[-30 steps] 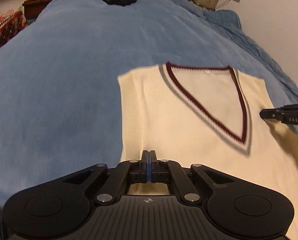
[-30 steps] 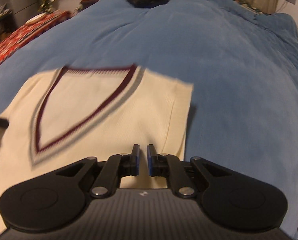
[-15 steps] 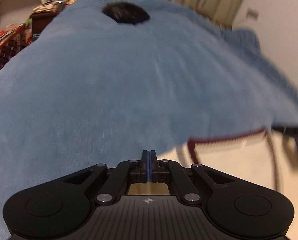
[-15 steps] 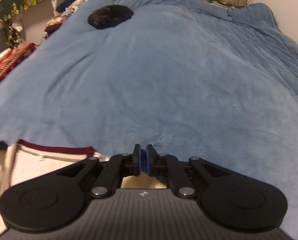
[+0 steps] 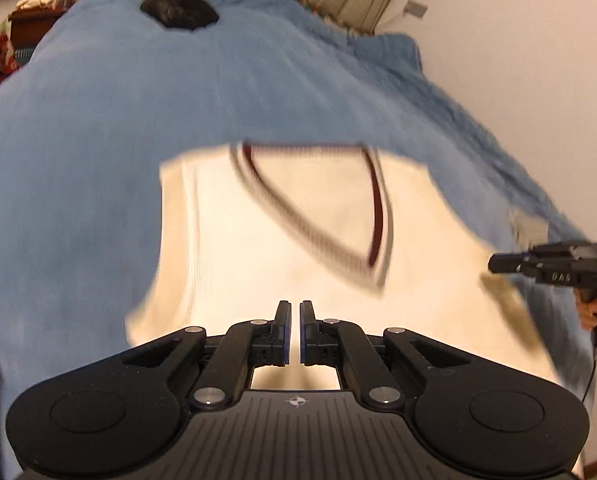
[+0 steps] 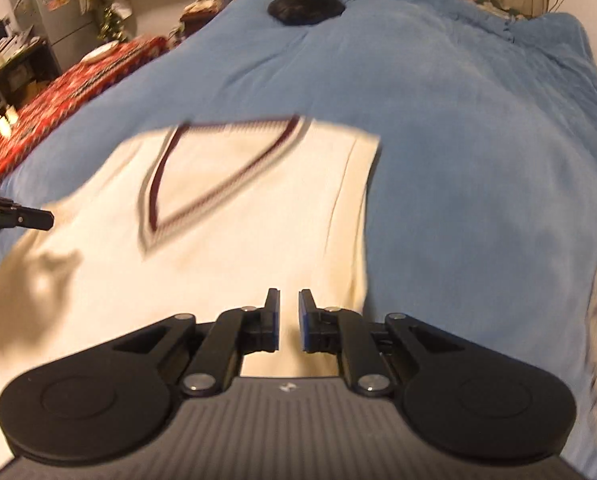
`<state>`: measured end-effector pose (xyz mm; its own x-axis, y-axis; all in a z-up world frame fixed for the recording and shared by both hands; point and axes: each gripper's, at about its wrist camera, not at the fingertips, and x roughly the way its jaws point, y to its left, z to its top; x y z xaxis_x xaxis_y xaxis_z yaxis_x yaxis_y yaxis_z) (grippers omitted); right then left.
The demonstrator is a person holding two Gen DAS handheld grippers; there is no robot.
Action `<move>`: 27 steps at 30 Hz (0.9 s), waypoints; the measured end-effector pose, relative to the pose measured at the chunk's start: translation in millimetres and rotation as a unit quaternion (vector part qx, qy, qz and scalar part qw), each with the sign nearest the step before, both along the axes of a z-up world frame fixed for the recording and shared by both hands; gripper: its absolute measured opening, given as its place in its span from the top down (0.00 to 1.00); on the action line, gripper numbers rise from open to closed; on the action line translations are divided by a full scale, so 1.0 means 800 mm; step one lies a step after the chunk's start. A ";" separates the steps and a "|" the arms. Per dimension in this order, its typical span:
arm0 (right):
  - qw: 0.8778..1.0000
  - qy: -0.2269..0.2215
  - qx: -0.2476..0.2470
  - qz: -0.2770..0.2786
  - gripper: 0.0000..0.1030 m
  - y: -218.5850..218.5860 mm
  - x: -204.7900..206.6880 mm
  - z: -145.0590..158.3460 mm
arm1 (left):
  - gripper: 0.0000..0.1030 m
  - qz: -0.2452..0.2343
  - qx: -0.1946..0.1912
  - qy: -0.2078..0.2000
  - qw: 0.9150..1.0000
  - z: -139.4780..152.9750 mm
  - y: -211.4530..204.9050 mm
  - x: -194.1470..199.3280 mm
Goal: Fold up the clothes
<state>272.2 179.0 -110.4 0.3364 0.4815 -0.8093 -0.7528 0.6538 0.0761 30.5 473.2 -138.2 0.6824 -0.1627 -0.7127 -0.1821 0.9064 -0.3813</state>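
One cream V-neck vest (image 5: pixel 306 248) with maroon trim lies flat on the blue bedspread (image 5: pixel 98 140), neckline toward the far end of the bed, its body running back under both cameras. Its sides look already turned in, so the shape reads as a long narrow panel, though blur softens the edges. In the left wrist view the left gripper (image 5: pixel 294 332) hovers over the near part of the vest with its fingers a narrow slot apart and nothing between them. The right gripper (image 6: pixel 288 320) sits likewise above the vest's right-hand portion, its fingers slightly apart after just easing open, also empty; cloth shows behind the gap rather than pinched in it. Each gripper's tip pokes into the other's view at the frame edge. By the look of it, the step in hand is letting go after a fold, with the vest not yet at its final compact size. The next move probably calls for catching the near hem at two corners and carrying it up toward the neckline, keeping both sides level. A dark round object (image 6: pixel 306 7) rests far up the bed, well apart from the vest.
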 end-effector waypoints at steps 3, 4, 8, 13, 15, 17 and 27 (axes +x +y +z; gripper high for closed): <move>1.000 -0.013 -0.022 -0.002 0.90 -0.029 -0.024 -0.031 | 0.97 0.007 0.019 0.020 1.000 -0.026 -0.014 -0.038; 1.000 -0.011 -0.017 -0.008 0.91 -0.043 -0.032 -0.034 | 0.97 0.012 0.017 0.024 0.999 -0.031 -0.014 -0.054; 1.000 -0.002 -0.003 -0.023 0.91 -0.093 -0.076 -0.034 | 0.97 0.035 0.008 0.034 0.999 -0.037 -0.012 -0.112; 1.000 -0.009 -0.012 -0.026 0.89 -0.141 -0.137 -0.027 | 0.97 0.038 0.029 0.039 0.998 -0.016 -0.032 -0.168; 0.999 -0.032 -0.021 -0.023 0.88 -0.154 -0.168 -0.014 | 0.96 0.030 0.035 0.025 0.999 0.002 -0.049 -0.184; 0.999 -0.039 0.001 -0.013 0.88 -0.160 -0.194 -0.005 | 0.96 0.004 0.030 -0.008 1.000 0.021 -0.075 -0.194; 0.998 -0.062 0.013 0.015 0.87 -0.177 -0.290 -0.035 | 0.92 -0.017 0.115 -0.007 0.993 -0.018 -0.183 -0.233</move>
